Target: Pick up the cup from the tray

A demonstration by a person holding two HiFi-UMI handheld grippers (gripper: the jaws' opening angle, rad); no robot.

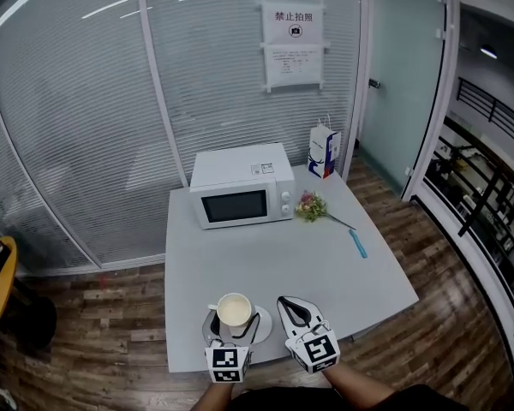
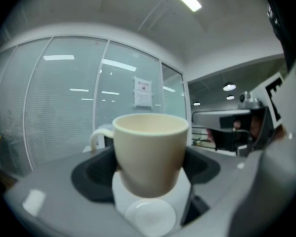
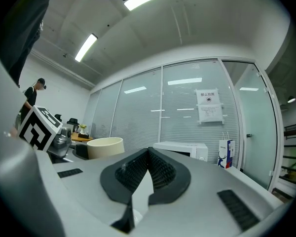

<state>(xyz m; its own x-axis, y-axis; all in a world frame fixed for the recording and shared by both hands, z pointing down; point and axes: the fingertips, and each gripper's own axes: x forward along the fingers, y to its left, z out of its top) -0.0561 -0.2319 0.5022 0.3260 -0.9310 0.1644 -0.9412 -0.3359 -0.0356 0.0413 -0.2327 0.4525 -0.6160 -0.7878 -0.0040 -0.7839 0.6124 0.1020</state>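
Observation:
A cream cup [image 1: 234,309] with a handle on its left sits between the jaws of my left gripper [image 1: 234,324], which is shut on it. Under the cup lies a small round white tray [image 1: 263,324] near the table's front edge. In the left gripper view the cup [image 2: 150,149] fills the middle, with the white tray [image 2: 150,215] below it; whether the cup touches the tray is not clear. My right gripper [image 1: 289,306] stands just right of the tray, shut and empty. Its closed jaws [image 3: 148,156] point at the far wall, with the cup [image 3: 105,147] to their left.
A white microwave [image 1: 242,187] stands at the back of the grey table [image 1: 325,272]. Right of it are a small bunch of flowers [image 1: 311,205], a paper bag [image 1: 324,151] and a blue pen [image 1: 358,243]. A glass wall rises behind the table.

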